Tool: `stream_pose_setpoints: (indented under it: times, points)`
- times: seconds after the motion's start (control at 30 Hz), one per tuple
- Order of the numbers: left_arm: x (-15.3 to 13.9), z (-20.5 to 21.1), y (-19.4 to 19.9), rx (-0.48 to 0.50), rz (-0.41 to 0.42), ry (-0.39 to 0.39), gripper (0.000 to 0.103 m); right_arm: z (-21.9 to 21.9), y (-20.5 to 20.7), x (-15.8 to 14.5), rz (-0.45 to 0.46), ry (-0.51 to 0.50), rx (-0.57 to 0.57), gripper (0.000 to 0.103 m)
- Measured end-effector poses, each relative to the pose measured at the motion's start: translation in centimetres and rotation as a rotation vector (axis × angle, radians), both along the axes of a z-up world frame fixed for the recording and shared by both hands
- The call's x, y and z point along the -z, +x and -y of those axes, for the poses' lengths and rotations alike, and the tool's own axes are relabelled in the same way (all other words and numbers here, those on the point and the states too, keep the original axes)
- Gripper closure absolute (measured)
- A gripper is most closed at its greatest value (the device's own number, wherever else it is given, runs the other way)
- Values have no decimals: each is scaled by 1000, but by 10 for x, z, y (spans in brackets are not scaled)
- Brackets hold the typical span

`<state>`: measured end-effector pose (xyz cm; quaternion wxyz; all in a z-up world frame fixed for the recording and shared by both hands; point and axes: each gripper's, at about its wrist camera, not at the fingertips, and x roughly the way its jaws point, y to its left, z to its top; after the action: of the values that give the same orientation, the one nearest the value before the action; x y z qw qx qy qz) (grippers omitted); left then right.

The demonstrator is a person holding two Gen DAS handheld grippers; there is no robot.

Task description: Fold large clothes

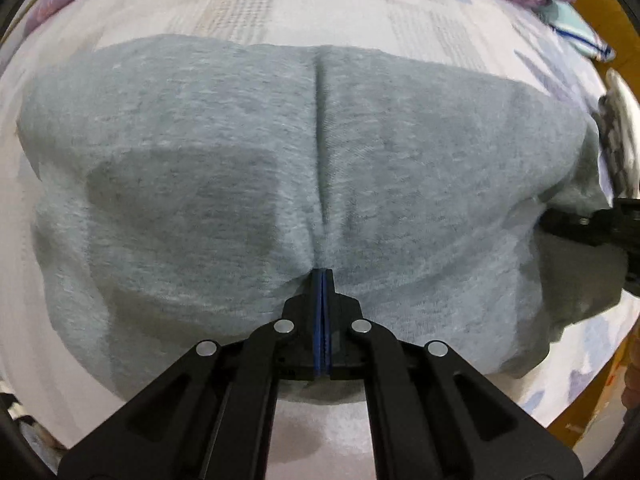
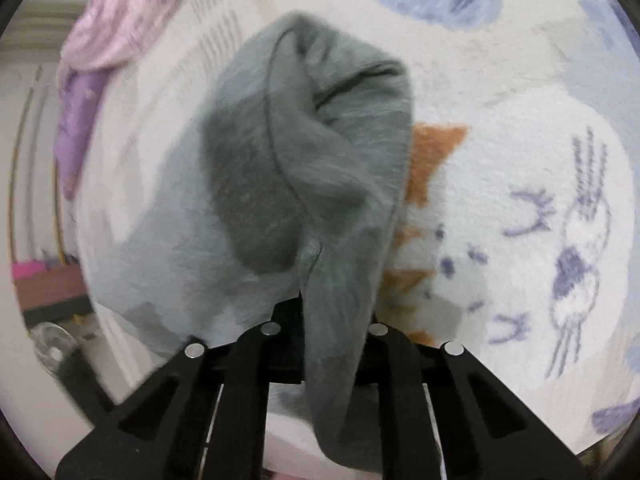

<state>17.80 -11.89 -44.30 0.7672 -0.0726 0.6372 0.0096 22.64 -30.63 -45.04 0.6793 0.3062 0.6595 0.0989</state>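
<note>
A large grey knit garment (image 1: pixel 224 184) lies spread over a bed in the left wrist view. My left gripper (image 1: pixel 323 276) is shut, pinching the garment's near edge; a crease runs away from the jaws. My right gripper (image 2: pixel 334 304) is shut on another part of the grey garment (image 2: pixel 304 160), which bunches up in front of it and drapes down between the fingers. The right gripper also shows as a black shape at the right edge of the left wrist view (image 1: pixel 600 224), at the garment's right end.
The bed has a pale patterned cover (image 1: pixel 280 4) with blue and orange prints (image 2: pixel 568 216). Pink and purple bedding (image 2: pixel 100 32) is piled at the far end. A striped cloth (image 1: pixel 580 32) lies far right. The floor and a round object (image 2: pixel 52 344) show beyond the bed edge.
</note>
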Motion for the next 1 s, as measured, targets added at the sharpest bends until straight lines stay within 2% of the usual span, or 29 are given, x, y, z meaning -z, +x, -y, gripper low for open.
stream_pose_setpoints:
  times: [0.17,0.2,0.23,0.3,0.43,0.57,0.63,0.7,0.77,0.83,0.9,1.0]
  points:
    - [-1,-28,-12,44,56,-2,101,-26,-6,-46,58,25,-94,94]
    - [-2,-31,-15,36,65,-18,101,-35,-7,-55,60,40,-120,94]
    - [9,-38,-9,26,70,-38,101,-43,-7,-64,67,51,-144,94]
    - [13,-49,-31,6,81,-85,101,-59,-5,-81,80,48,-191,94]
    - [6,-74,-36,16,111,-101,101,-106,2,-106,86,74,-294,94]
    - [5,-102,-56,-33,130,-209,101,-168,5,-105,52,28,-425,94]
    - [3,-113,-61,-33,125,-247,101,-191,10,-104,39,29,-453,94]
    - [-3,-138,-70,-73,113,-335,101,-214,14,-103,15,22,-479,94]
    - [-12,-162,-81,-92,112,-352,102,-234,15,-99,-17,53,-492,94]
    - [-22,-189,-94,-114,102,-323,103,-262,13,-90,-45,62,-529,94]
    - [-31,-223,-110,-135,105,-307,103,-294,8,-78,-54,27,-578,94]
    - [-39,-272,-129,-185,94,-244,103,-325,6,-57,-86,53,-585,94]
